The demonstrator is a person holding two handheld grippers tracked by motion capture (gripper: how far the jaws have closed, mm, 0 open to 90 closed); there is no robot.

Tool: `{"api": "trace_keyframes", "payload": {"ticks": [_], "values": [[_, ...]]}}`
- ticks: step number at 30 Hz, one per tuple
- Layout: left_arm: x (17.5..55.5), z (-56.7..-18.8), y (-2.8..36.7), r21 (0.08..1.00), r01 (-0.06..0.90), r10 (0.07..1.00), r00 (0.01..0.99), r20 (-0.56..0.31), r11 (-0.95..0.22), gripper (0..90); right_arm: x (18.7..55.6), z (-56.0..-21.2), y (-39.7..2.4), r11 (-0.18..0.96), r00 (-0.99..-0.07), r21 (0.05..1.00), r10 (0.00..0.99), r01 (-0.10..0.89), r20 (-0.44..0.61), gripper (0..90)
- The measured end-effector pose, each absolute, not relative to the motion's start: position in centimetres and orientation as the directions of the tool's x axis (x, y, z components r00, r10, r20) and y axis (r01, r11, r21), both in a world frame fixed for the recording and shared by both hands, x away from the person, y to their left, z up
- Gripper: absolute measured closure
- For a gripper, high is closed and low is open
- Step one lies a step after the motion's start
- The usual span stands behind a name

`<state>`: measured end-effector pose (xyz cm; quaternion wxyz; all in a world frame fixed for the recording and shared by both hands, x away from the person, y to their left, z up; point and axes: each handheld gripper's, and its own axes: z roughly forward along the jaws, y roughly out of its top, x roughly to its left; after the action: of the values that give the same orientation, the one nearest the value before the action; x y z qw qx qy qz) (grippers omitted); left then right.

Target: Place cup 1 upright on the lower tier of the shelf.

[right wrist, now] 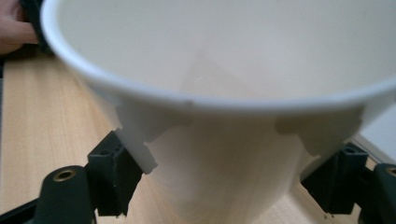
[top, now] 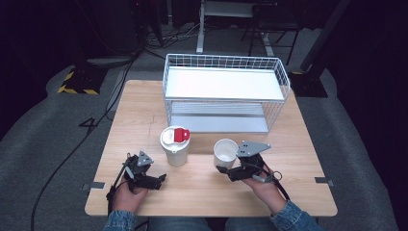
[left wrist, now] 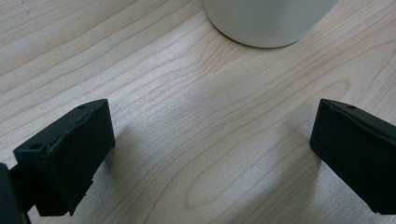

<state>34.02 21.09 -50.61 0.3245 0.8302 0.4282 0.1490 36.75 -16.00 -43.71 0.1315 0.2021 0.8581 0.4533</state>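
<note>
- The right claw [top: 222, 169] is clenched on an open white paper cup [top: 225, 152], its jaws pressing the cup's wall from both sides below the rim.
- In the right gripper view the open white paper cup [right wrist: 224, 112] sits between the two black jaws, tilted so that its mouth faces the camera and its pale inside shows; the wall looks slightly dented where the jaws bite.
- That cup is over the front half of the counter [top: 202, 192], right of the middle, in front of the wire rack.
- The right hand [top: 262, 185] grips its tool from below, a denim cuff at the counter's front edge.
- The left claw [top: 162, 178] is released: in the left gripper view its jaws stand wide apart with bare wood grain between them and nothing held.
- It lies low over the counter near the front left corner, pointing toward the lidded cup, with the left hand [top: 129, 190] behind it.
- A second white cup with a white lid and a red tab [top: 175, 146] stands upright near the counter's middle, left of the held cup and apart from it.
- In the left gripper view the base of the second white cup [left wrist: 268, 21] stands ahead of the open jaws, not between them.
- A white wire rack [top: 226, 94] with two shelves stands along the counter's back edge, behind both cups.
</note>
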Motion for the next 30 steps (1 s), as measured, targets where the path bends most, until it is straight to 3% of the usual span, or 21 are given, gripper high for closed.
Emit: {"api": "trace_keyframes", "payload": {"ticks": [30], "values": [[34.0, -50.6, 21.1, 0.667, 0.61, 0.807, 0.59, -0.023, -0.427, 0.4, 44.3, -43.2, -16.6, 0.422, -0.783, 0.85, 0.622, 0.316, -0.018, 23.2]]}}
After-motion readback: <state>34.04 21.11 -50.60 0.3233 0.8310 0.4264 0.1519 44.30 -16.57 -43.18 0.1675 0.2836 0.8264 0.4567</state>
